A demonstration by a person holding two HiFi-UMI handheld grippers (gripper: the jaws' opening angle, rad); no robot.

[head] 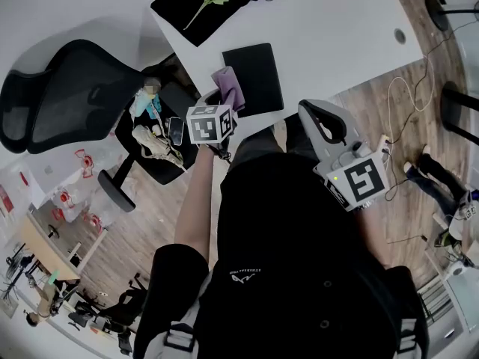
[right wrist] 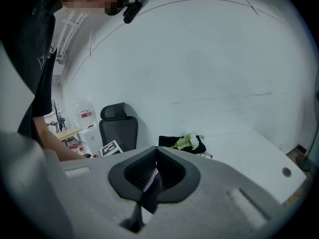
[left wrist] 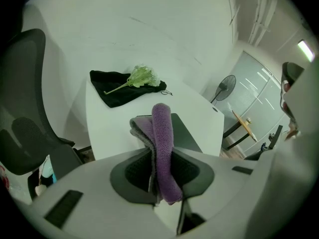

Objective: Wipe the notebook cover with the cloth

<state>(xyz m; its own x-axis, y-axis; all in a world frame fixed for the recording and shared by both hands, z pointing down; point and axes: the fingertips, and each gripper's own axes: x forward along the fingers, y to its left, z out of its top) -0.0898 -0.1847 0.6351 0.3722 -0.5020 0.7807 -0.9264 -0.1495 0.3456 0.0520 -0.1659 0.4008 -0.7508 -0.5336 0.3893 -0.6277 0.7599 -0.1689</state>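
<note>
Notebook (head: 253, 77) lies dark and flat near the table's (head: 337, 36) front edge in the head view, with the purple cloth (head: 228, 88) at its near-left corner. Left gripper view: the left gripper (left wrist: 162, 176) is clamped on the folded cloth (left wrist: 162, 143), the notebook (left wrist: 187, 133) just beyond it. Right gripper view: the right gripper (right wrist: 155, 176) is closed on nothing, off the table. Most of the cover probably remains to wipe.

The head view looks steeply down on the table (head: 329, 28); both gripper views look across it, sharing the flowers (left wrist: 142, 76).
</note>
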